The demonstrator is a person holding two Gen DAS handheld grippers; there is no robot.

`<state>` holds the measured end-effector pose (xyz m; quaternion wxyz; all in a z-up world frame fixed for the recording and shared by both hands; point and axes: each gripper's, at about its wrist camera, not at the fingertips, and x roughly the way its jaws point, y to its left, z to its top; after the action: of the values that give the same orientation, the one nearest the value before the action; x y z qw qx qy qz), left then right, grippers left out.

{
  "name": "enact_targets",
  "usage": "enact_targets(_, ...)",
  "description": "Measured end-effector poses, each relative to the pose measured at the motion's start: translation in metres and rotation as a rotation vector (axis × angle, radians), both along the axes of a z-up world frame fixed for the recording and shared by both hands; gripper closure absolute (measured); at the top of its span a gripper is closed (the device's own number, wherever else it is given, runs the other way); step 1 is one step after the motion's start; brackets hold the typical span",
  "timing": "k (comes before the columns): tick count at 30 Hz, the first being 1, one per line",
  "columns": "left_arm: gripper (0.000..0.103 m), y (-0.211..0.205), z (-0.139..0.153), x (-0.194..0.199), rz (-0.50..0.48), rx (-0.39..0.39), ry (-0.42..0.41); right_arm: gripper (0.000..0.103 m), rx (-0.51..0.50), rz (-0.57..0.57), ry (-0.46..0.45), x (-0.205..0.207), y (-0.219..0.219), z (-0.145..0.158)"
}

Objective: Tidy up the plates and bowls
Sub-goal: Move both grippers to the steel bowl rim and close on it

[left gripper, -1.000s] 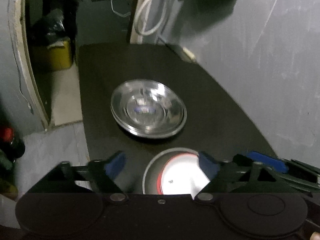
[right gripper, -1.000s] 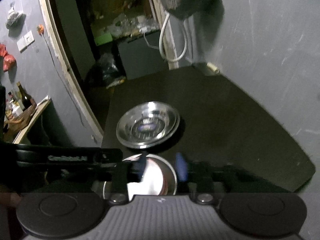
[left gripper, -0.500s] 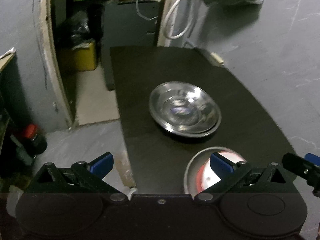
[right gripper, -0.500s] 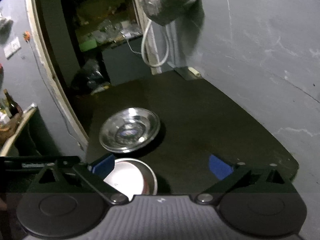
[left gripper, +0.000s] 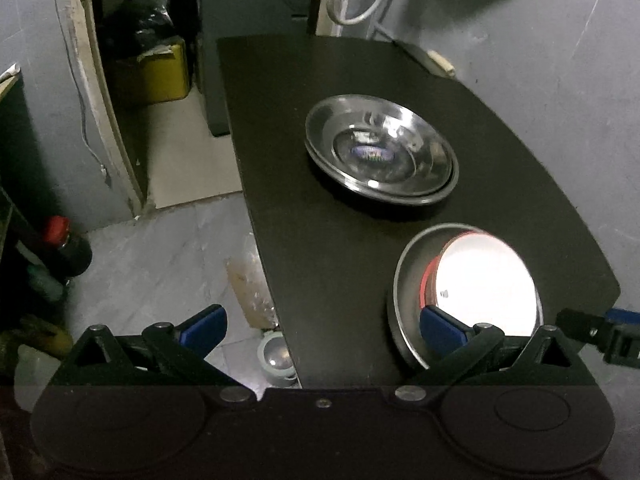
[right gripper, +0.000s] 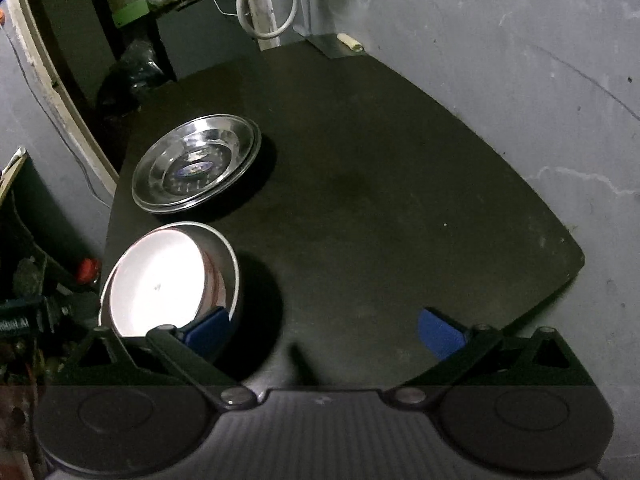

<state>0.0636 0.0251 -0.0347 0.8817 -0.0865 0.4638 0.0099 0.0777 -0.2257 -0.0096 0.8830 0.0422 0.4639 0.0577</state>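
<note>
A stack of shiny steel plates (left gripper: pixel 380 156) (right gripper: pixel 196 163) sits on the black table (left gripper: pixel 304 208) (right gripper: pixel 380 184). Nearer me stands a steel bowl (left gripper: pixel 404 280) (right gripper: pixel 230 256) with a white, red-rimmed dish (left gripper: pixel 484 280) (right gripper: pixel 160 284) nested inside. My left gripper (left gripper: pixel 322 326) is open and empty, above the table's left front edge, its right finger over the bowl's near rim. My right gripper (right gripper: pixel 324 330) is open and empty above the table's front, its left finger just over the bowl's right side.
Grey walls bound the table on the right and back. A doorway with a yellow box (left gripper: pixel 154 68) and dark bags lies at the back left. Bottles (left gripper: pixel 66 244) stand on the floor at left. A white cable (right gripper: pixel 266 4) hangs at the back.
The right gripper was shut at the bowl's rim a second ago; it opened and pulled back to the right. The left gripper opened wider and drew back to the left.
</note>
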Motion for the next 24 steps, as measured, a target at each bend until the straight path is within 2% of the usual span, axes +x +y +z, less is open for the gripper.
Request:
enact_targets(14, 0.001, 0.001, -0.009, 0.01, 0.014, 0.013, 0.025, 0.0, -0.011, 0.061, 0.036, 0.015, 0.011, -0.011)
enact_targets(21, 0.001, -0.005, -0.013, 0.013, -0.008, 0.017, 0.016, 0.0, -0.016, 0.066, 0.051, 0.019, 0.013, -0.014)
enact_targets(24, 0.001, -0.01, -0.015, 0.015, -0.02, 0.042, 0.018, 0.0, -0.019, 0.065, 0.05, 0.019, 0.012, -0.015)
